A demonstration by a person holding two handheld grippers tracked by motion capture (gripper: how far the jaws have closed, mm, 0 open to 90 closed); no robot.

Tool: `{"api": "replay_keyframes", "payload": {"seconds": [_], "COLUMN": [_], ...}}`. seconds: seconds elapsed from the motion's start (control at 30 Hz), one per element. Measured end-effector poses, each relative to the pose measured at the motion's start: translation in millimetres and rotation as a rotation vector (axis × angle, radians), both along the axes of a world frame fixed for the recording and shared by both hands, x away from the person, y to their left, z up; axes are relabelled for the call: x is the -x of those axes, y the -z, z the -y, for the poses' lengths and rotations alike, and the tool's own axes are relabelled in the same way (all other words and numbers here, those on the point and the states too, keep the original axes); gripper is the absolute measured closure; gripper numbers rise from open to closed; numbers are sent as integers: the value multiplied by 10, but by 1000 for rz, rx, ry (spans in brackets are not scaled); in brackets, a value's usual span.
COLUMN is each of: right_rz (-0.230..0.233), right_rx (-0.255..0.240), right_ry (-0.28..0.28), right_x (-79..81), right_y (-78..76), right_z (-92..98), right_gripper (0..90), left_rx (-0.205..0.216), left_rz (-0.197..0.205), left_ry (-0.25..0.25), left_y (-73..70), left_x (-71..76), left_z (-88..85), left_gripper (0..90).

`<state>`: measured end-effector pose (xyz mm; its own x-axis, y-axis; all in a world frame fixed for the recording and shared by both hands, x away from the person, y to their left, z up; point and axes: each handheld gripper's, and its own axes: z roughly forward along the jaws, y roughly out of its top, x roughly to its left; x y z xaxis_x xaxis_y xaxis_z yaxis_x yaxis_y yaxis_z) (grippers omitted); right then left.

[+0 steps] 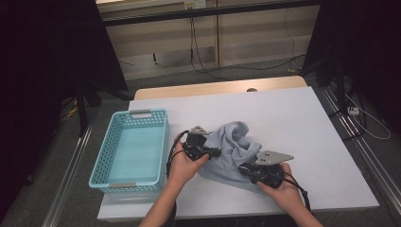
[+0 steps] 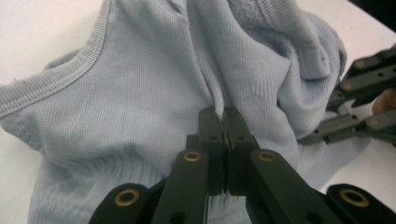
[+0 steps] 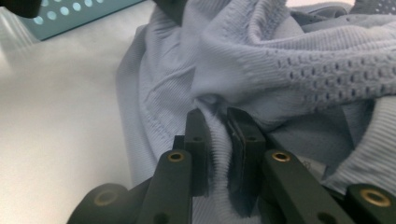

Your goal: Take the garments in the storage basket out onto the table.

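High view: both grippers are clamped on the crumpled blue shirt point(image 1: 234, 151) mid-table, left gripper point(image 1: 218, 152) and right gripper point(image 1: 242, 169). The left's pinch looks thin, so I'd guess a hard tug slips it. Basket point(image 1: 109, 160) sits just left; lots of open table point(image 1: 302, 123) on the right.

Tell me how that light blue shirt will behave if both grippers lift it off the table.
The light blue shirt lies crumpled in soft folds, so it will probably sag between the left gripper and the right gripper. The thin ribbed knit looks light. Each gripper pinches only a small fold, so cloth could slip.
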<state>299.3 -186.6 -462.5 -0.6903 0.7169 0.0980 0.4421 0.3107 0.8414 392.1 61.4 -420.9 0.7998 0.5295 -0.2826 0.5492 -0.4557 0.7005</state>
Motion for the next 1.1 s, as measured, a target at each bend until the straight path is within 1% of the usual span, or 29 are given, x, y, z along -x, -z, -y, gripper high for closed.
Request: {"api": "replay_keyframes", "payload": {"seconds": [0.1, 0.13, 0.2, 0.23, 0.3, 0.33, 0.37, 0.43, 0.53, 0.57, 0.6, 0.67, 0.7, 0.73, 0.77, 0.8, 0.83, 0.87, 0.9, 0.93, 0.97, 1.0, 1.03, 1.07, 1.1], "right_rz": [-5, -5, -5, -8, -21, -21, -25, -23, -21, -18, -18, -15, -4, -4, 1, 1, 9, 9, 14, 14, 23, 23, 27, 27, 29], "right_rx": [-1, 0, 8, 11, 1, 1, -4, -8, -24, -38, -38, -41, -49, -49, -61, -61, -71, -71, -78, -78, -76, -76, -74, -74, -76], "right_ry": [2, 3, 0, 0, -4, -4, -2, -1, 4, 8, 8, 17, 26, 26, 47, 47, 65, 65, 85, 85, 103, 103, 119, 119, 132], "right_x": [-35, -43, -55, -59, -56, -56, -46, -42, -28, -16, -16, -6, -4, -4, -9, -9, -16, -16, -20, -20, -21, -21, -23, -23, -32], "right_y": [3, 1, 0, 0, -11, -11, -31, -42, -81, -112, -112, -148, -183, -183, -214, -214, -244, -244, -273, -273, -297, -297, -316, -316, -328], "right_z": [-8, -11, -15, -15, -9, -9, 4, 16, 69, 109, 109, 147, 195, 195, 250, 250, 304, 304, 351, 351, 384, 384, 414, 414, 439], "right_gripper": [794, 794, 792, 783, 747, 747, 712, 699, 637, 614, 614, 586, 572, 572, 551, 551, 534, 534, 506, 506, 500, 487, 451, 451, 411], "left_rx": [-19, -18, -26, -36, -51, -56, -64, -87, -103, -99, -104, -108, -108, -106, -108, -110, -112, -112, -113, -110, -108, -108, -104, -104, -107], "left_rz": [1, -1, -5, -5, -11, -15, -22, -24, -30, -33, -32, -33, -33, -33, -33, -34, -36, -36, -37, -39, -40, -43, -48, -48, -50], "left_ry": [0, 0, -3, 0, 0, -1, 2, 9, 11, 6, 11, 9, 8, 6, 9, 9, 8, 8, 6, 5, 3, 0, -2, -2, -1], "left_y": [28, 37, 53, 63, 97, 113, 129, 157, 196, 204, 204, 199, 199, 199, 198, 196, 191, 191, 186, 184, 182, 178, 172, 172, 168], "left_x": [32, 40, 56, 62, 79, 84, 85, 86, 85, 87, 85, 87, 89, 91, 90, 90, 90, 90, 91, 90, 90, 91, 88, 88, 89], "left_z": [-24, -34, -51, -59, -63, -65, -64, -60, -52, -47, -51, -57, -60, -63, -69, -74, -80, -80, -85, -88, -92, -97, -109, -109, -114], "left_gripper": [886, 887, 887, 887, 888, 888, 888, 888, 889, 889, 889, 889, 889, 889, 889, 889, 889, 889, 889, 889, 889, 889, 889, 889, 889]}}
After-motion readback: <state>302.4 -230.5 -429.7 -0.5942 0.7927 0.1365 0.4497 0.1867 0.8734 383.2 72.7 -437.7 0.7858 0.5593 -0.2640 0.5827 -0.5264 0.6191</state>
